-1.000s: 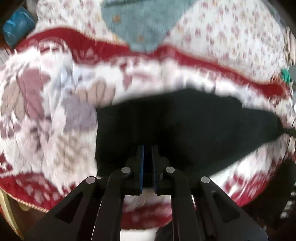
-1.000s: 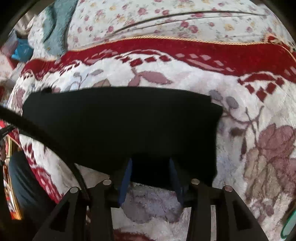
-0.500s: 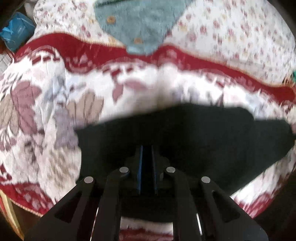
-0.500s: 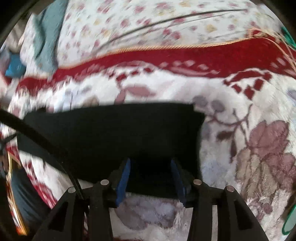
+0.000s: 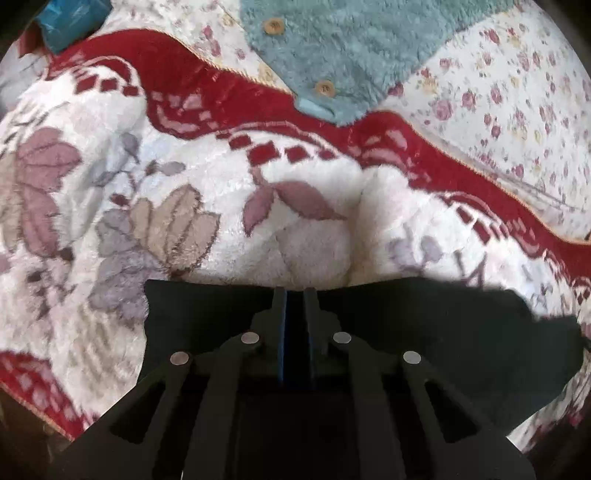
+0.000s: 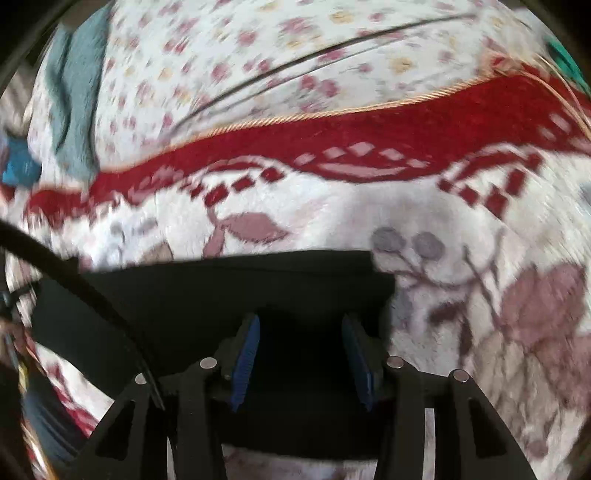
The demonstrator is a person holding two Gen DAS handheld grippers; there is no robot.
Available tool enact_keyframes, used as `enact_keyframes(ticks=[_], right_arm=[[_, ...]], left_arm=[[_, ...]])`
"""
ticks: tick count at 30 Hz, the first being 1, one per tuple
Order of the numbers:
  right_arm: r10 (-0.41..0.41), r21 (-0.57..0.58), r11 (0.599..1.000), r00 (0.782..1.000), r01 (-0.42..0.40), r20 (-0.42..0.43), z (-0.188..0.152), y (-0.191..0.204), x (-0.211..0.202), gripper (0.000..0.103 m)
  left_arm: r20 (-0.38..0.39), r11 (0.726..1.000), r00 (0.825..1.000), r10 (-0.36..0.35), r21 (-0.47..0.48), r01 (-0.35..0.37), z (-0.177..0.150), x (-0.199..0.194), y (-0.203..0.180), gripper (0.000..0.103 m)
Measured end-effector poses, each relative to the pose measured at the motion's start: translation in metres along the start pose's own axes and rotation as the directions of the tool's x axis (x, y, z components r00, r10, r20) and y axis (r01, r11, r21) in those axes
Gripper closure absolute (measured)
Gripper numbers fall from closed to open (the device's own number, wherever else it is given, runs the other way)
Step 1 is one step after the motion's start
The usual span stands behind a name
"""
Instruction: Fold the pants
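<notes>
The black pants [image 5: 443, 325] lie spread on a white, red-bordered flowered blanket [image 5: 314, 236]. My left gripper [image 5: 294, 295] points steeply down and is shut on the pants at their far edge, which runs level with the fingertips. In the right wrist view the pants [image 6: 221, 295] stretch to the left, and their right edge ends just beyond my right gripper [image 6: 300, 325]. That gripper stands open, its blue pads [image 6: 246, 354] well apart over the dark cloth without pressing it.
A teal fleece garment [image 5: 351, 48] with buttons lies on a small-flowered sheet [image 5: 498, 92] beyond the blanket's red border. A blue item [image 5: 70, 18] sits at the far left. A black cable [image 6: 74, 280] crosses the right wrist view on the left.
The pants' far edge has drawn back from well beyond my left fingertips to level with them. My right gripper's pads have spread wider over the cloth.
</notes>
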State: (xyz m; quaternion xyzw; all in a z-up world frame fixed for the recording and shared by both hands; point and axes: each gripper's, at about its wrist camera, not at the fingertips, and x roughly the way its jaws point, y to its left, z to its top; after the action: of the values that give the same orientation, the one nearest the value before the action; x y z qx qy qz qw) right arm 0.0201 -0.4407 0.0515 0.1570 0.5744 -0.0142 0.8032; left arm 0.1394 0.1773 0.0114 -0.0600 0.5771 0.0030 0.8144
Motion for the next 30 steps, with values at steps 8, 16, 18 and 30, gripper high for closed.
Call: enact_keyframes(ticks=[8,16,18,30], right_arm=[[0.130,0.187,0.972,0.989,-0.140,0.064,-0.023,-0.025,-0.029,0.059],[0.175,0.238,0.952,0.980,-0.194,0.096,-0.059,-0.006,-0.042,0.059],[0.227,0.361,0.896,0.966,-0.258,0.127,-0.071,-0.017,-0.045,0.059],[0.282,0.628,0.671,0.919,-0.394,0.276,-0.079,-0.063,0.003,0.059]], left_arm=[[0.107,0.942,0.976,-0.189,0.300,0.149,-0.049,-0.052,-0.149,0.094],[0.081,0.865,0.955,-0.285,0.451,0.220,-0.109,-0.025,-0.257,0.094],[0.080,0.828,0.944,-0.321,0.508,0.239,-0.121,-0.020,-0.270,0.094],[0.059,0.825,0.918,-0.391,0.465,0.322,-0.127,-0.022,-0.268,0.094]])
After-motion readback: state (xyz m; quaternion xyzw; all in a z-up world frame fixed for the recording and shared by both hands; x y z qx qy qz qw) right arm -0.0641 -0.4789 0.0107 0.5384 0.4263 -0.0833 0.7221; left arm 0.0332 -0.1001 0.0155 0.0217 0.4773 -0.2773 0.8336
